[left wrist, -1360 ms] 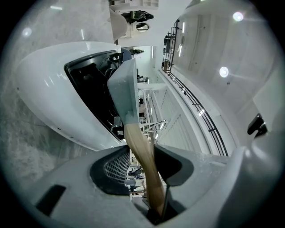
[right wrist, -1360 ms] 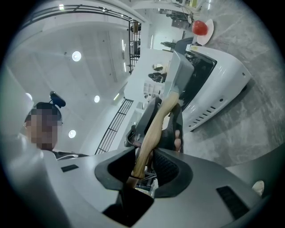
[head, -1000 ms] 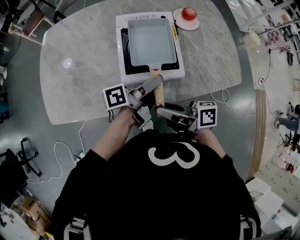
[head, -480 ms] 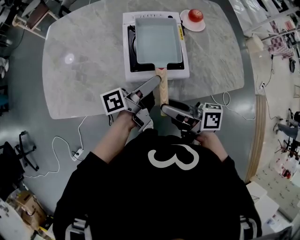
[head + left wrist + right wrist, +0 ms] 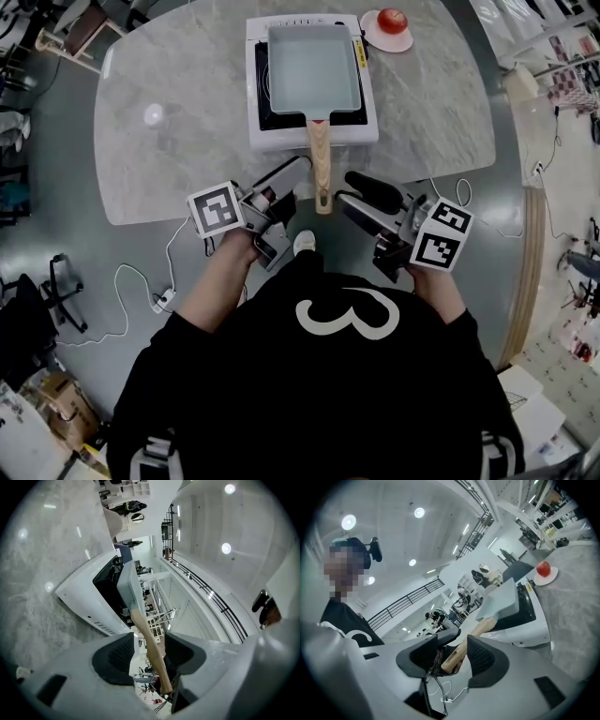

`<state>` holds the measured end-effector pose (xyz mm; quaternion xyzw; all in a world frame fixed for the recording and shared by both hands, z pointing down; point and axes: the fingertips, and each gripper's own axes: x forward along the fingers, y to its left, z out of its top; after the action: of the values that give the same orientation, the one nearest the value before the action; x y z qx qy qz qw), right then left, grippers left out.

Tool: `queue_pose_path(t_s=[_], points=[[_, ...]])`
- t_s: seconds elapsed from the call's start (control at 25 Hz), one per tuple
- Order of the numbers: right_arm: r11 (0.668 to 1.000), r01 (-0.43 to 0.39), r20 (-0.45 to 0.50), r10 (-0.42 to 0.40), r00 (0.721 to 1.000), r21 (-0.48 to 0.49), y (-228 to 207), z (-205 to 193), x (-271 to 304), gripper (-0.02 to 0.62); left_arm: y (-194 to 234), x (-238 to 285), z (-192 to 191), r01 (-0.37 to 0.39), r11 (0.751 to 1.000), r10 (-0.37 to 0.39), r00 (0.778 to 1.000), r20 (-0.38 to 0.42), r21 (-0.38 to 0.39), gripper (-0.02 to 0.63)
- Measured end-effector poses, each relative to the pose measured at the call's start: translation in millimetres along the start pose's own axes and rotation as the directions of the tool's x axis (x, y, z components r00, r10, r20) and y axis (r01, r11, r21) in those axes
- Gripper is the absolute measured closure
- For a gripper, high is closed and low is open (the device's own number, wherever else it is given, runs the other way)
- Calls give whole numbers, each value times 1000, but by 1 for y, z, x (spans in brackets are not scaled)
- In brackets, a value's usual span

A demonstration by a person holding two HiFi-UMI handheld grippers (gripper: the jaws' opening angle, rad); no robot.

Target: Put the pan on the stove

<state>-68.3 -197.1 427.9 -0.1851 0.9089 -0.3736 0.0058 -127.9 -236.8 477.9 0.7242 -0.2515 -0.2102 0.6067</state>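
A pale blue rectangular pan [image 5: 313,67] rests on the white portable stove [image 5: 265,136] at the table's far middle. Its wooden handle [image 5: 321,167] sticks out over the near edge toward me. My left gripper [image 5: 296,178] is just left of the handle and my right gripper [image 5: 345,191] just right of its end. In the left gripper view the handle [image 5: 151,645] runs between the pads without touching them. In the right gripper view the handle's end [image 5: 457,656] lies loose between the pads. Both sets of jaws have just been opening and stand open.
A red fruit [image 5: 392,19] on a small white plate [image 5: 379,39] sits right of the stove. The grey marble table [image 5: 169,141] ends just beyond my grippers. Cables [image 5: 141,281] trail over the floor below, beside my shoe [image 5: 303,242].
Both grippers let go of the wooden handle and drew back toward me, jaws spreading. The right gripper rolled over. The pan stayed on the stove.
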Motion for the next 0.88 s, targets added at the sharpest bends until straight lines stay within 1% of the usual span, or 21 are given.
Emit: queue_pose_path(t_s=[0.08,0.12,0.16,0.2,0.24,0.32,0.36,0.44,0.52,0.68,0.72,0.76,0.88], points=[[999,-6,2,6,1000,-38,7,3,-6,419,-14,-6,-3,13,1000,-13,1000,5,24,426],[998,-9,6,9,1000,-56,12,5,-9,419,-22,-9,-6,18,998,-18,1000,2,54,449],[997,-12,11,13,1000,-74,18,7,-13,423,-29,-13,-10,11,995,-11,1000,-3,101,467],[996,-19,17,21,1000,-91,24,9,-16,441,-36,-17,-14,-9,987,10,1000,-7,163,478],[994,-30,21,33,999,-106,31,11,-19,469,-42,-22,-16,-39,970,43,999,-9,238,480],[990,-64,18,67,998,-129,46,14,-23,505,-53,-28,-21,-94,917,105,994,-8,387,497],[987,-80,12,83,997,-139,53,14,-25,516,-61,-31,-24,-103,891,118,993,-6,443,508],[982,-99,0,101,995,-160,66,13,-29,528,-78,-34,-35,-95,848,120,993,-14,521,523],[977,-112,-5,113,994,-183,77,11,-35,548,-93,-38,-49,-87,810,129,991,-31,580,536],[969,-152,16,158,987,-193,102,5,-48,568,-117,-47,-82,-74,706,157,986,-55,704,563],[968,-161,22,168,986,-193,109,2,-53,569,-123,-50,-90,-68,689,154,987,-55,722,569],[966,-173,27,181,983,-195,116,0,-58,571,-131,-53,-97,-61,681,142,989,-50,730,577],[951,-220,40,234,971,-218,142,-4,-73,575,-156,-62,-115,-23,685,77,996,-41,729,589]])
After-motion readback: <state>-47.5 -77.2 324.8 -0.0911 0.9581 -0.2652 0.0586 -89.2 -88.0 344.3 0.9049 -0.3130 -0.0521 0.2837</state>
